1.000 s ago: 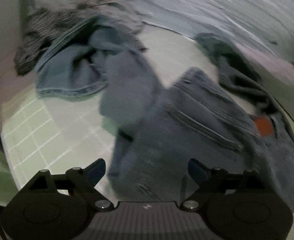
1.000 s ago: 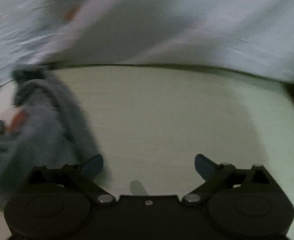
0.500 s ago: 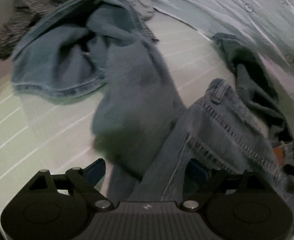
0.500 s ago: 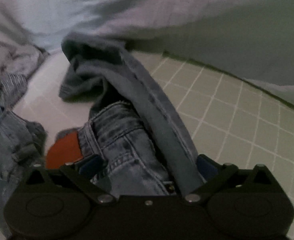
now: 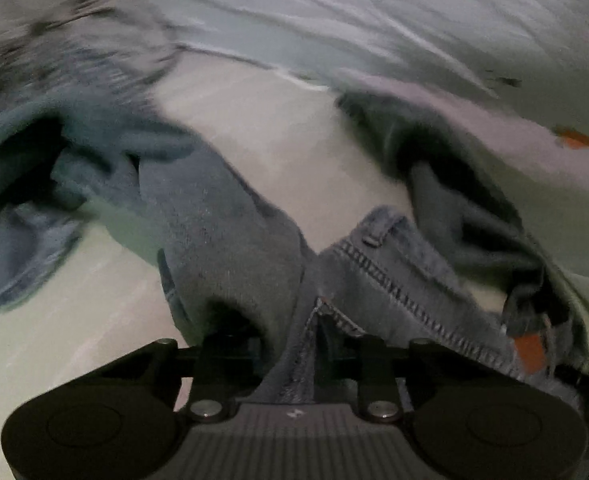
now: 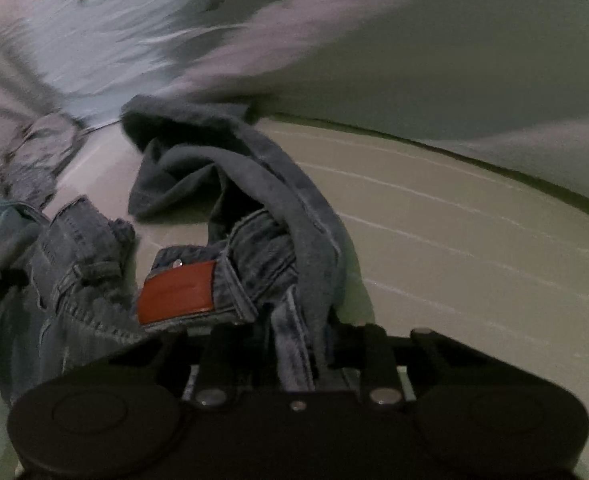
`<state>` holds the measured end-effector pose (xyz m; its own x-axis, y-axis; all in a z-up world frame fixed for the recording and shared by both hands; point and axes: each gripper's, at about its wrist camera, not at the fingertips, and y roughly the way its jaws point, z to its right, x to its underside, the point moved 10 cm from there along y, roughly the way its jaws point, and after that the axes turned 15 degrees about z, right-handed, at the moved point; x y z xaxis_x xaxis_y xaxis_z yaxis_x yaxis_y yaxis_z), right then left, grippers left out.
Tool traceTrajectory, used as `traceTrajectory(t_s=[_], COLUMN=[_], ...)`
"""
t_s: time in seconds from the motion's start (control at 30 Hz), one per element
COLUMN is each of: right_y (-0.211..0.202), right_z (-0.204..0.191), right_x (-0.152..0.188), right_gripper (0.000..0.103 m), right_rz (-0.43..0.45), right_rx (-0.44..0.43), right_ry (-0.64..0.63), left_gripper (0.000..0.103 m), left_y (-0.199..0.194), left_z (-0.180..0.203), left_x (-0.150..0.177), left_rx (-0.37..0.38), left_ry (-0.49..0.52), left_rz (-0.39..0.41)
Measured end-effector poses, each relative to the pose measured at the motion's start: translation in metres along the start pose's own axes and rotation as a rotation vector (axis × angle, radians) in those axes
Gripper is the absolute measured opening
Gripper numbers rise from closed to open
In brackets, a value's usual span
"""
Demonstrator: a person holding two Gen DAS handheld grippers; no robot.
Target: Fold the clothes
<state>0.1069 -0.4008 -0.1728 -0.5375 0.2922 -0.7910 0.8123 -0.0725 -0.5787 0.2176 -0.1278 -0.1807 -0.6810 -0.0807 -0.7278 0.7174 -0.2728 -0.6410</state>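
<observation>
Here, the left gripper (image 5: 296, 354) and right gripper (image 6: 298, 354) are each closing on the waistband of crumpled blue jeans (image 5: 394, 280), denim pinched between their jaws, the legs trailing across a pale checked sheet (image 6: 454, 240).

Dim lighting. Work surface is a pale green sheet (image 6: 474, 240) with thin white grid lines; beyond it lies rumpled light printed bedding (image 5: 374, 20), blurred.
</observation>
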Motion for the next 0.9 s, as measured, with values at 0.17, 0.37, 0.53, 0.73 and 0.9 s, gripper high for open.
traceTrajectory(t_s=[0.17,0.37,0.53,0.73,0.9], right_y=[-0.076,-0.204,-0.293,-0.305,-0.289], right_z=[0.076,0.149,0.174,0.169,0.166], right_x=[0.038,0.116,0.184,0.202,0.194], right_gripper=[0.024,0.024,0.025,0.027,0.027], right_rz=[0.028,0.07,0.141,0.194,0.202], right_rx=[0.177,0.468,0.641,0.656,0.618], right_ry=[0.156,0.437,0.716,0.869,0.885], left_gripper=[0.026,0.026,0.027,0.027,0.03], left_y=[0.015,0.008,-0.018,-0.05,-0.036], left_z=[0.093,0.229,0.349,0.415,0.361], left_x=[0.017,0.081,0.141,0.176,0.138], left_rx=[0.158,0.416,0.63,0.78,0.683], left_ry=[0.127,0.313,0.434,0.6,0.512], left_rz=[-0.047,-0.143,-0.221,-0.214,-0.168])
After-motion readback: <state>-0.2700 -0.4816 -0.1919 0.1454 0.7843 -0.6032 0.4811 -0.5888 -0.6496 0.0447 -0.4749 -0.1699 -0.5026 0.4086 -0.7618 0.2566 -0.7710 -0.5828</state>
